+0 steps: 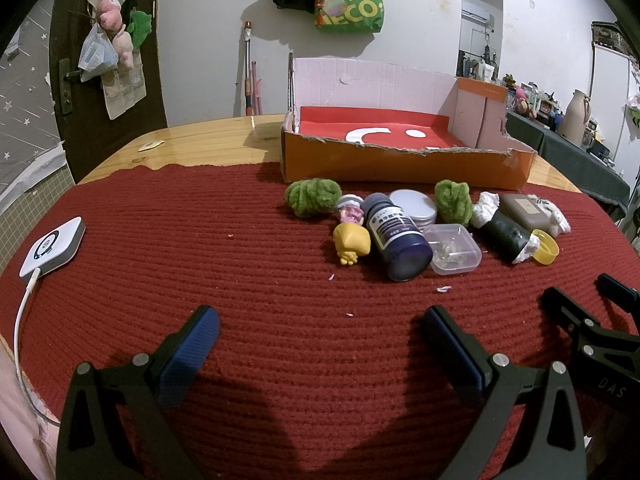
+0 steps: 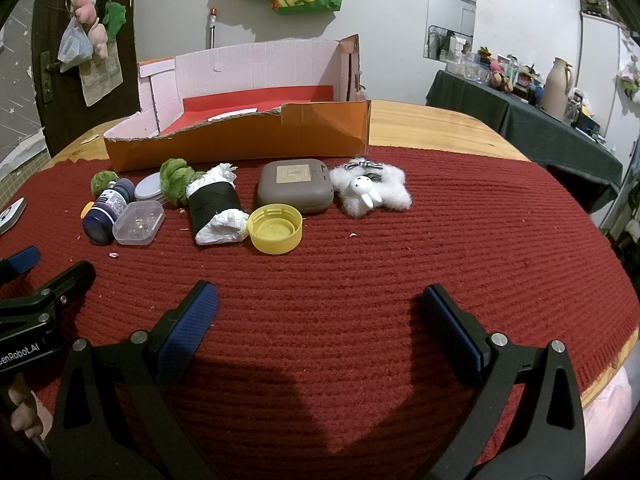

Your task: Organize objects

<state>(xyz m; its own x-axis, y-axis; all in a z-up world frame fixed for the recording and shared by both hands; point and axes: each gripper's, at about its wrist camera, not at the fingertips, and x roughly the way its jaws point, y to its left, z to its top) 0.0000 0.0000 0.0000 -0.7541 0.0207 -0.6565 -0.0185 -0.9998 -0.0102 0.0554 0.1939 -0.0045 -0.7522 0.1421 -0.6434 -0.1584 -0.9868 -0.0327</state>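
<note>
A row of small things lies on the red knitted mat in front of an open orange cardboard box [image 1: 400,166] [image 2: 240,142]. In it are two green fuzzy balls [image 1: 314,196] [image 1: 452,197], a yellow figure [image 1: 351,242], a dark blue bottle [image 1: 396,240] [image 2: 105,212] on its side, a round tin [image 1: 414,205], a clear plastic case [image 1: 452,249] [image 2: 138,224], a black roll with white paper ends [image 1: 506,232] [image 2: 216,210], a yellow cap [image 2: 275,229], a grey-brown case [image 2: 296,186] and a white fluffy rabbit toy [image 2: 370,192]. My left gripper [image 1: 320,322] and right gripper [image 2: 318,294] hover open over bare mat, short of the row.
A white device [image 1: 54,246] with a cable lies at the mat's left edge. The wooden table [image 2: 432,124] shows beyond the mat. Bags hang on the wall behind. A dark side table [image 2: 520,120] with a jug and clutter stands to the right.
</note>
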